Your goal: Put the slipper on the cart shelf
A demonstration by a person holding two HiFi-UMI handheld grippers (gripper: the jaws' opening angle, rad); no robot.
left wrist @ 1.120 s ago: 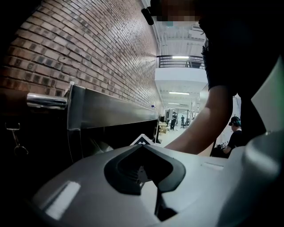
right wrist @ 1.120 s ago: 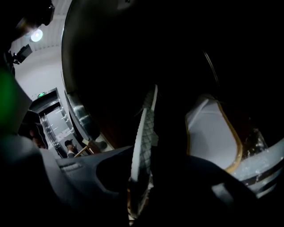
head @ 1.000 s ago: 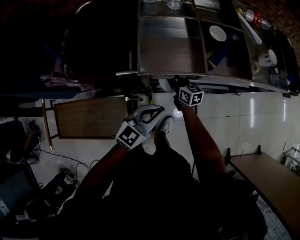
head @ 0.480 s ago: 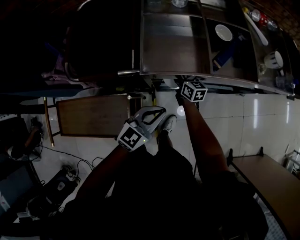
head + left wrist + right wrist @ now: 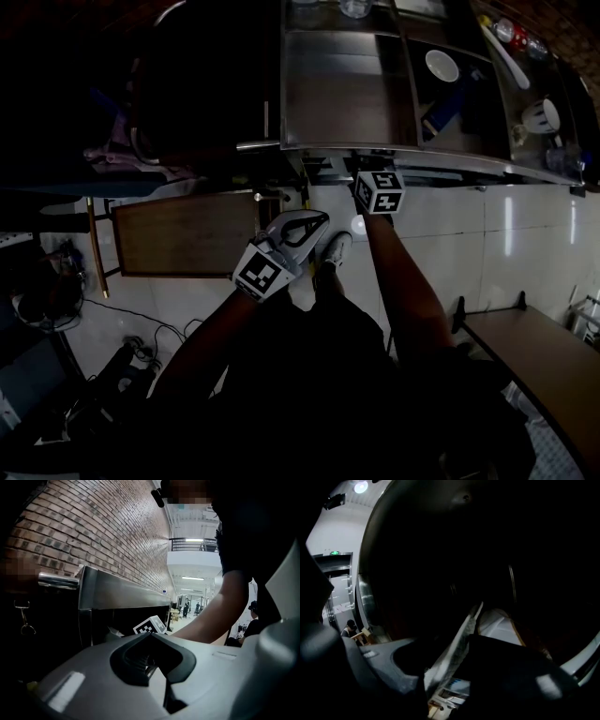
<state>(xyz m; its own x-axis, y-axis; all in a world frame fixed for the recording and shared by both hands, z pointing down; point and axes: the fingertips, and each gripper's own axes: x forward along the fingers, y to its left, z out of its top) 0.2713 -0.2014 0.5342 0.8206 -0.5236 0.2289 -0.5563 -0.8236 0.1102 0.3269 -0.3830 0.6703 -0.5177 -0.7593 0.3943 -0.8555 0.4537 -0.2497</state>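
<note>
A pale slipper (image 5: 461,637) lies on edge inside the dark lower shelf of the steel cart (image 5: 347,94). My right gripper (image 5: 445,653) reaches under the cart's front edge, so in the head view only its marker cube (image 5: 379,190) shows. Its jaws have just been opening. The slipper's thin edge still stands between them, and the pads no longer press on it. My left gripper (image 5: 322,218) hangs lower left of the cart, shut with nothing in it. The left gripper (image 5: 149,634) looks toward the cart's steel side (image 5: 122,590).
The cart's top trays hold a white bowl (image 5: 437,64), a blue item (image 5: 441,112) and a cup (image 5: 536,114). A wooden table (image 5: 183,234) stands left of me, another (image 5: 534,356) at lower right. My pale shoe (image 5: 333,248) rests on the white tiled floor. Cables lie at lower left.
The right gripper's marker cube has turned a little at the cart's front edge. The left gripper has stayed where it was.
</note>
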